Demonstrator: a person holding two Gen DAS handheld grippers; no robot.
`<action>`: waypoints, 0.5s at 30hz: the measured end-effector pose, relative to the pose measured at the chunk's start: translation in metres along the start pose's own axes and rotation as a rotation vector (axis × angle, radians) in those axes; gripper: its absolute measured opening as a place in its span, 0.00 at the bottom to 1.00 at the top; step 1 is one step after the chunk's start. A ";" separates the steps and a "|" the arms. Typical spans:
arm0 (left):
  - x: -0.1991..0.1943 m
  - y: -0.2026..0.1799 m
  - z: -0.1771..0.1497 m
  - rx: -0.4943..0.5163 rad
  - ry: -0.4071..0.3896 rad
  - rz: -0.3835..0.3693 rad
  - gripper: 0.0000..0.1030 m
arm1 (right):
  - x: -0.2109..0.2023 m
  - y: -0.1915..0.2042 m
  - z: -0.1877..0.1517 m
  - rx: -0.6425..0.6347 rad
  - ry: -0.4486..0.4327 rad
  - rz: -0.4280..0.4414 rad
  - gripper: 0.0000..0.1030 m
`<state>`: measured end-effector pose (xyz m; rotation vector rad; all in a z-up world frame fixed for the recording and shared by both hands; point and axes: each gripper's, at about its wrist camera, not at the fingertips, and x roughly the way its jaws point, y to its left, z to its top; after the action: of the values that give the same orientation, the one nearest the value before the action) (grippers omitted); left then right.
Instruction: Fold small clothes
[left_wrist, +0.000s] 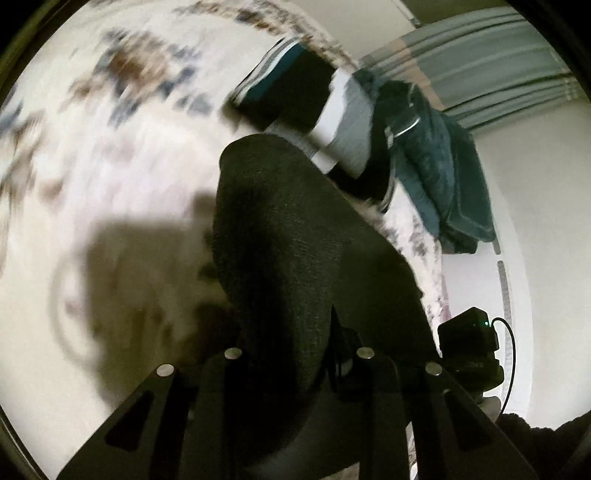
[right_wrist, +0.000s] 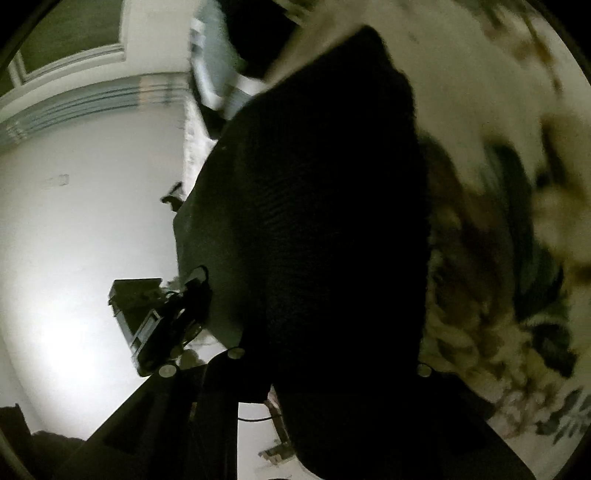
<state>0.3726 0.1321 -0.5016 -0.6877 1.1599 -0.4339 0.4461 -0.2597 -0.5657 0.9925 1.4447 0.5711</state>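
We've got the dark cloth (left_wrist: 295, 236) off the patterned bed (left_wrist: 92, 184), w/ left gripper (left_wrist: 295, 354) clamped on its near left edge and right gripper (right_wrist: 325, 354) clamped on the right edge. Judging from here, we should keep both ends level & taut, then lay it flat before folding, clear of the clothes pile (left_wrist: 351, 122) far right.

No text can be read in either view. The black device (left_wrist: 469, 347) at the right edge of the left wrist view carries a few pale characters, too small and blurred to make out.
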 end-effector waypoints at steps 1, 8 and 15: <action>-0.003 -0.009 0.017 0.009 -0.005 -0.006 0.21 | -0.007 0.015 0.011 -0.018 -0.015 0.007 0.20; 0.006 -0.056 0.153 0.083 -0.053 -0.028 0.21 | -0.032 0.102 0.123 -0.116 -0.131 0.000 0.19; 0.071 -0.049 0.285 0.117 -0.042 -0.005 0.22 | -0.010 0.128 0.263 -0.137 -0.193 -0.059 0.19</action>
<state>0.6658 0.1276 -0.4501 -0.5950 1.0843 -0.4855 0.7302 -0.2575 -0.4932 0.8693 1.2428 0.5104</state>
